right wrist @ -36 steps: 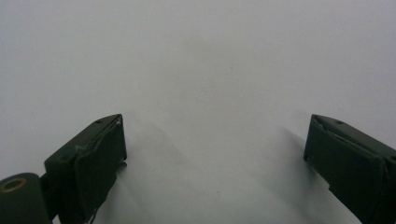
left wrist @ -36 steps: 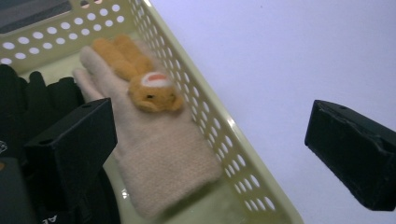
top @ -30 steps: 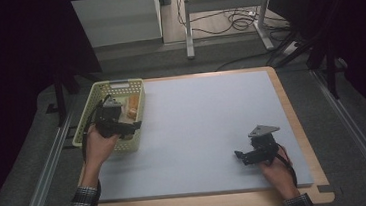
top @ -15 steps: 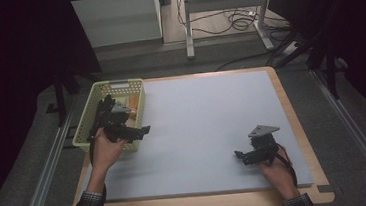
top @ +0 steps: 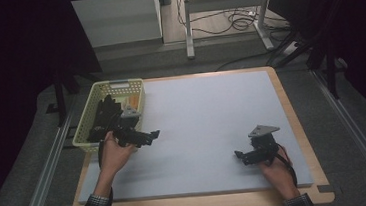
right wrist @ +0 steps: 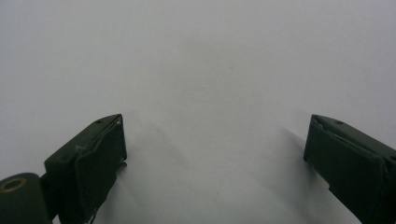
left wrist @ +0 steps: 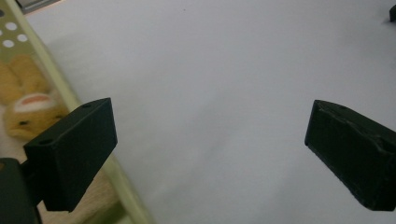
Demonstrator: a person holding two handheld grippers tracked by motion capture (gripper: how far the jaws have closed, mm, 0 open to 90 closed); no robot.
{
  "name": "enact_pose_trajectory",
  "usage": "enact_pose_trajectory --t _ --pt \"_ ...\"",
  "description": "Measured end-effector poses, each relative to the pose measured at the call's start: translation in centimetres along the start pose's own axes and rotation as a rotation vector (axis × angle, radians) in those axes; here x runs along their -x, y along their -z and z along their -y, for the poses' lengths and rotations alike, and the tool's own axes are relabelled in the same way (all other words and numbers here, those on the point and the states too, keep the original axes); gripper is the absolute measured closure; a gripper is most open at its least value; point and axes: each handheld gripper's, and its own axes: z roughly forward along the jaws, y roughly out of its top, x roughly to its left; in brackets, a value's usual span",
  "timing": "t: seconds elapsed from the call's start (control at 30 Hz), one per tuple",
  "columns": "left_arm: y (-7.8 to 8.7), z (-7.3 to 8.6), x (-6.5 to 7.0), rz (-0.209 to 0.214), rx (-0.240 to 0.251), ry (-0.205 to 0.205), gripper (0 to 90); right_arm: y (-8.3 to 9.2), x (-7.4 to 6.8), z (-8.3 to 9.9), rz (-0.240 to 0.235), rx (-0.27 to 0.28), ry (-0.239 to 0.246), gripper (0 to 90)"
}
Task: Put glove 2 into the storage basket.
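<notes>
At the table's left edge we saw the pale yellow perforated plastic basket [top: 87, 122] w/ a yellow-orange soft toy [left wrist: 29, 105] inside it. Our left gripper [top: 146, 136] hung just beside the basket's near right corner, over the light grey mat [top: 212, 115], jaws spread wide, nothing between them. Our right gripper [top: 241, 155] sat low over the mat near its front right, well apart from the basket, jaws also wide open & empty.
</notes>
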Motion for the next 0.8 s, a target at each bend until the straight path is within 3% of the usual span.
enact_pose_trajectory --t 0.8 --pt "-2.4 0.5 3.4 0.069 0.026 -0.039 2.9 0.0 0.0 0.0 0.001 0.001 0.000 5.6"
